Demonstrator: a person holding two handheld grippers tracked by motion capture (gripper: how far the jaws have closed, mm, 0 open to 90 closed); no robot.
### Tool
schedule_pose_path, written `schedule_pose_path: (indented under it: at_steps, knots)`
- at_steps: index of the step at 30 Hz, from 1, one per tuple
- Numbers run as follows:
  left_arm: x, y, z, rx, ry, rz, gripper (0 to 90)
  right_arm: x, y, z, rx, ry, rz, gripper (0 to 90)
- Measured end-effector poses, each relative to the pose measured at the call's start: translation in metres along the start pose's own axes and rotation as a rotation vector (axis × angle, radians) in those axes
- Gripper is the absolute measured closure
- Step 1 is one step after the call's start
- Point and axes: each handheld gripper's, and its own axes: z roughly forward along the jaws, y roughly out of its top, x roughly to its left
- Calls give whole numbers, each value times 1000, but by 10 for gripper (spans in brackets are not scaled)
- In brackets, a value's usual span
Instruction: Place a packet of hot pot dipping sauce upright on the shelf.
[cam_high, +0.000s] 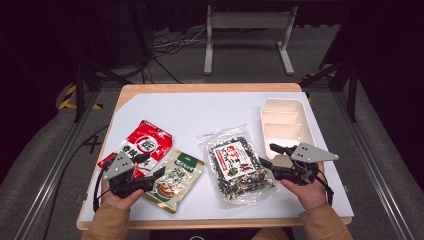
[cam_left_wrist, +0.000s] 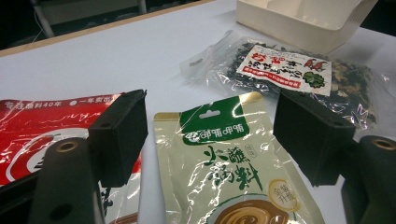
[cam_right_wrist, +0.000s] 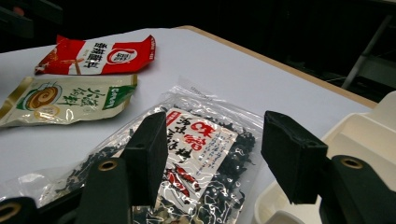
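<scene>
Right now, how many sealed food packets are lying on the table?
3. The red packet lies at the left, the green-and-gold packet just right of it, overlapping its edge, and the clear packet of dark dried food lies mid-table beside the white tray. None looks hidden.

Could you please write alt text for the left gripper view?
The left gripper, open, is poised over a green and gold sauce packet on the white table. A red packet lies alongside, a clear bag of dried food and a white tray beyond.
</scene>
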Motion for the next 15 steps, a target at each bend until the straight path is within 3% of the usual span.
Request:
schedule_pose_path:
  at_steps: [15]
  knots:
    - [-1,0,-4,10,11,-15,266,10,16,10,40,66,-17,379]
